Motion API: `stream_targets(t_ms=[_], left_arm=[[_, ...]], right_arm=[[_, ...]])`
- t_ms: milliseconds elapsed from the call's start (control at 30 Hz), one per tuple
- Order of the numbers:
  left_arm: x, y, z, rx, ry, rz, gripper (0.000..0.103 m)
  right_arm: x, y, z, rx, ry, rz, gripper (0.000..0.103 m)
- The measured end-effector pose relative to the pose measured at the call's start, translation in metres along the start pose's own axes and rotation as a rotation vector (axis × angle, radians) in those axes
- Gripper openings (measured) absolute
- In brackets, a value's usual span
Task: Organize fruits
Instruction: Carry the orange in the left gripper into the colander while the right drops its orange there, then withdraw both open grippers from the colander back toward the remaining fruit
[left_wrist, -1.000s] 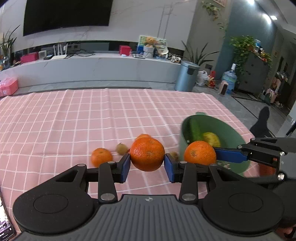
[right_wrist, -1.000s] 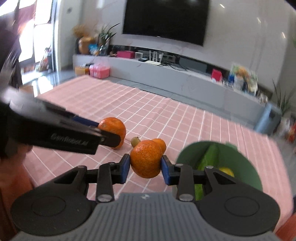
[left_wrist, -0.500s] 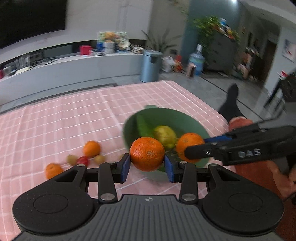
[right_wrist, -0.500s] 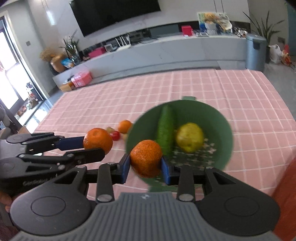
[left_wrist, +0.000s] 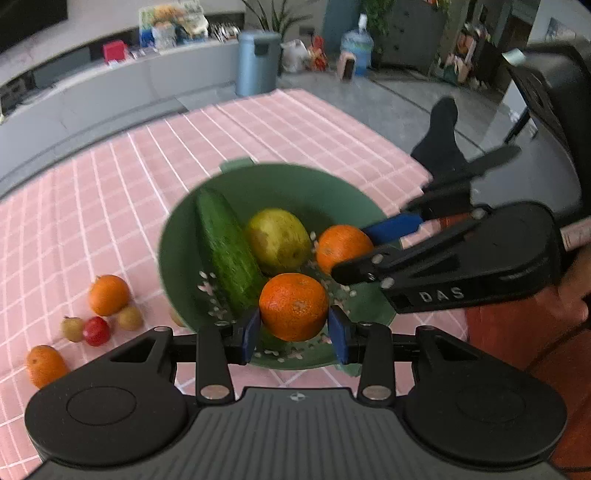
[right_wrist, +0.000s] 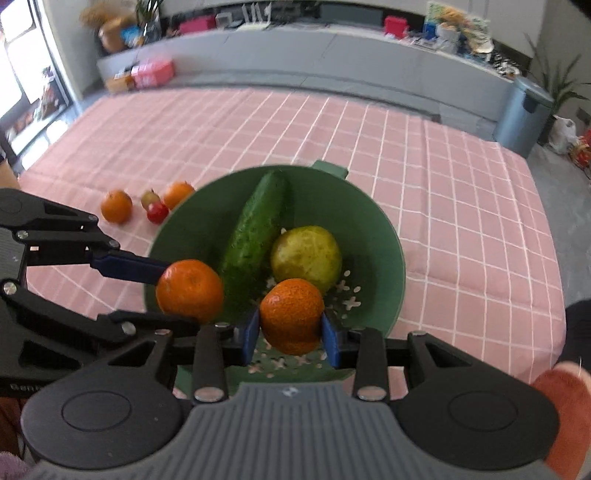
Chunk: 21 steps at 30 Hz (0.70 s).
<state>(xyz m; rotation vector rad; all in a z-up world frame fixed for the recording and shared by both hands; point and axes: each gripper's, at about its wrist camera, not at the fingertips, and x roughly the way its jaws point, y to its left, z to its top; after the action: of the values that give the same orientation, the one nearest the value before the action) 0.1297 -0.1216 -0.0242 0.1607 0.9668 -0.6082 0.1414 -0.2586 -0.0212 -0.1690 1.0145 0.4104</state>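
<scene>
Your left gripper (left_wrist: 294, 332) is clamped on an orange (left_wrist: 293, 306) over the green bowl (left_wrist: 325, 192); your right gripper (right_wrist: 290, 339) clamps a second orange (right_wrist: 291, 320) beside it. A cucumber (left_wrist: 227, 251) and pear (left_wrist: 277, 240) lie in the bowl. Both grippers tilt downward.

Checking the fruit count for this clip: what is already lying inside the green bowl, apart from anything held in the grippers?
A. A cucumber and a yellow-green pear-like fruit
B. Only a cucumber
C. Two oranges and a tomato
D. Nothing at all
A: in the right wrist view the cucumber and the yellow-green fruit lie in the green bowl, while both oranges are clamped between gripper pads above it.
</scene>
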Motion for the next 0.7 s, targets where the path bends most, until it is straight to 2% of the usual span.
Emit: stream_targets(t_ms=[300, 700], left_arm=[[0.023, 0.008, 0.003, -0.026, 0.065, -0.015, 0.045], [0.028, 0.005, 0.003, -0.012, 0.073, -0.026, 0.046]], right_arm=[[0.033, 0.001, 0.004, -0.097, 0.11, -0.003, 0.033], [0.043, 0.004, 0.004, -0.151, 0.149, -0.015, 0.033]])
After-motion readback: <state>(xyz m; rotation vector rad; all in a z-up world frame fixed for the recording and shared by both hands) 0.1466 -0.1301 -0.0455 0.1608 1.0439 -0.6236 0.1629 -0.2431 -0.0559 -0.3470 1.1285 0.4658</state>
